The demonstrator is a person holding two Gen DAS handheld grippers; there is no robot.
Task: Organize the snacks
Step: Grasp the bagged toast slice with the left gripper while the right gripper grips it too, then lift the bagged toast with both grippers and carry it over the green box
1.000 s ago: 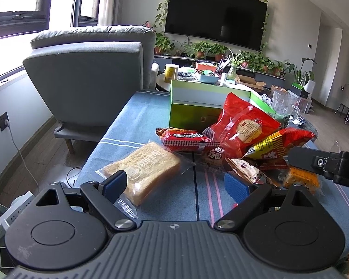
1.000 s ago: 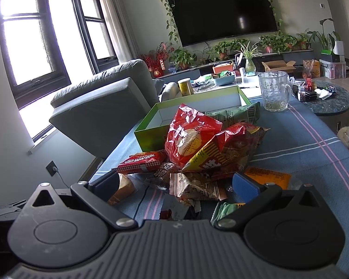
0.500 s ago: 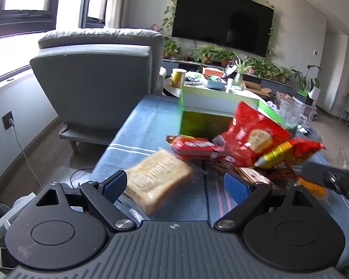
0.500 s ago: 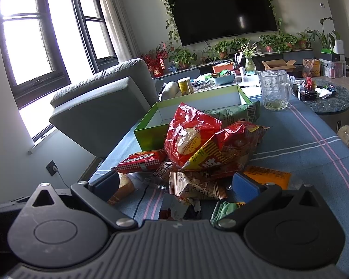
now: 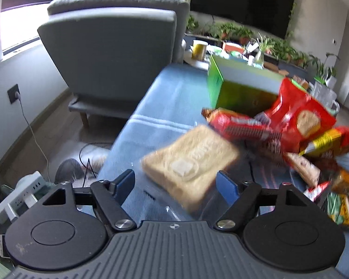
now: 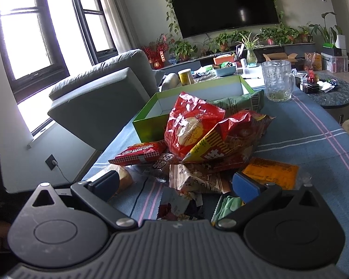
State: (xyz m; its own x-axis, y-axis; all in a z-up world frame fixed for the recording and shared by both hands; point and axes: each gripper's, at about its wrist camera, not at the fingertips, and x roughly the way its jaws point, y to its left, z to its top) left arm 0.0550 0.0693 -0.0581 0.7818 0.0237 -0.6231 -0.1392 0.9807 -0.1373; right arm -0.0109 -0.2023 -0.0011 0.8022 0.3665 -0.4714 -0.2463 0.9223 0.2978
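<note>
Two grippers face a heap of snacks on a blue striped tablecloth that fills the middle and right of both views. Upper left in each view stands a grey armchair, and a dark television hangs on the far wall above a row of potted plants. Behind the heap, centre of the right wrist view, sits an open green box with a white, empty-looking inside, and to its right a glass mug. Against the box leans a big red snack bag, with a red and yellow bag lying just beside it on the right. Left of them lies a long red biscuit packet, and at lower right a flat orange packet.

Lower centre of the blurred left wrist view, a slice of bread in a clear wrapper lies on the cloth. The left gripper has just been closing its jaws; the bread's near end sits between the blue pads, which do not yet press on it. The right gripper hangs spread wide above small wrappers, holding nothing.
</note>
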